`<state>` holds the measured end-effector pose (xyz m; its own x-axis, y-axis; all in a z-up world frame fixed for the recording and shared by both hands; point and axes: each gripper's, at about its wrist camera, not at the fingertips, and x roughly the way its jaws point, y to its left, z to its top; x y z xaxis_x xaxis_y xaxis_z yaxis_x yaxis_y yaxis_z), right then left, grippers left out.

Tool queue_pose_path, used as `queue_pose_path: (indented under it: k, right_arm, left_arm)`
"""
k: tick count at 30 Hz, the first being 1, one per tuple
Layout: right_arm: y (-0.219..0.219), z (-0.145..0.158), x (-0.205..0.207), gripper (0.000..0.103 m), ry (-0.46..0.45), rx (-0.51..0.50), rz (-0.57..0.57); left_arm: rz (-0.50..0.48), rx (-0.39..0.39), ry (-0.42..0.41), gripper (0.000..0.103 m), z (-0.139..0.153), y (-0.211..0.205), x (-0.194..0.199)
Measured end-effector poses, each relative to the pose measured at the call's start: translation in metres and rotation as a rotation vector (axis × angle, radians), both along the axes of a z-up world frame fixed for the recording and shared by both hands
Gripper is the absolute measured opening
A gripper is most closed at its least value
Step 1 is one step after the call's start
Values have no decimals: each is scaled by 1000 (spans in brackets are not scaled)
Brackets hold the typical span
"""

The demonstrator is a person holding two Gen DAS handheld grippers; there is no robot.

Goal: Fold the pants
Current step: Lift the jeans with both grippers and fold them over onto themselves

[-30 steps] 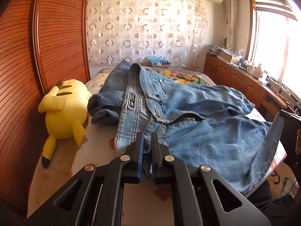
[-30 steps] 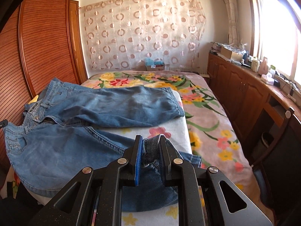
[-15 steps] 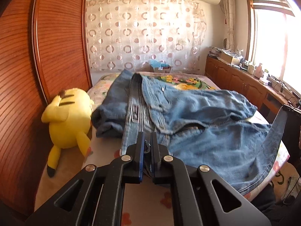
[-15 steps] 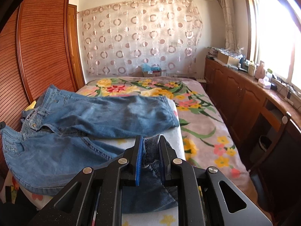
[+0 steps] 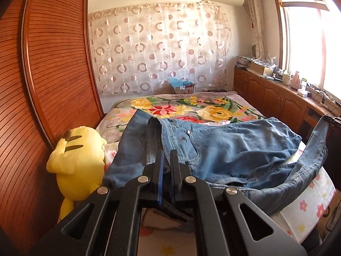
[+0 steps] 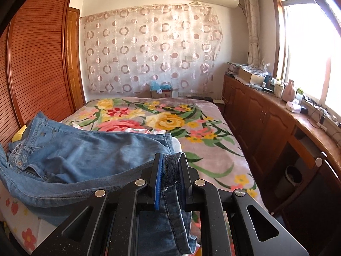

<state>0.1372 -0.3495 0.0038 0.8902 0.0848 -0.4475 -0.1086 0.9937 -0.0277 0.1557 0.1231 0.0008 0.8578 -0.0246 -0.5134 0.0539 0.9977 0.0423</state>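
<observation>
Blue denim pants (image 5: 230, 149) lie across the near end of the bed, also seen in the right wrist view (image 6: 85, 151). My left gripper (image 5: 166, 160) is shut on the waistband end of the near leg and holds it off the bed. My right gripper (image 6: 170, 164) is shut on that leg's hem (image 6: 173, 160), lifted too. The near leg sags between the two grippers above the far leg, which lies flat. The right gripper's tip shows at the right edge of the left wrist view (image 5: 332, 120).
A yellow plush toy (image 5: 78, 160) sits at the bed's left edge against the wooden wardrobe (image 5: 42, 85). A floral blanket (image 6: 170, 119) covers the far bed. Wooden cabinets (image 6: 266, 123) with clutter line the right wall under the window.
Both grippers have risen and moved toward the far side, lifting the near leg's two ends off the bed and carrying it over the far leg.
</observation>
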Motion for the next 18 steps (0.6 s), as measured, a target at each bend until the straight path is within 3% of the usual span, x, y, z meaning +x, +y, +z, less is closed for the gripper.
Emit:
queue_pose_path:
  k: [12,18]
  right_arm:
    - [-5,29,41,13,-29,-3,-7]
    - [-6,25,66,13,-38,10,-21]
  left_arm:
    - [-7,22,-16,6,27,-4,73]
    - [-14,34,-34,6,39,-10,112]
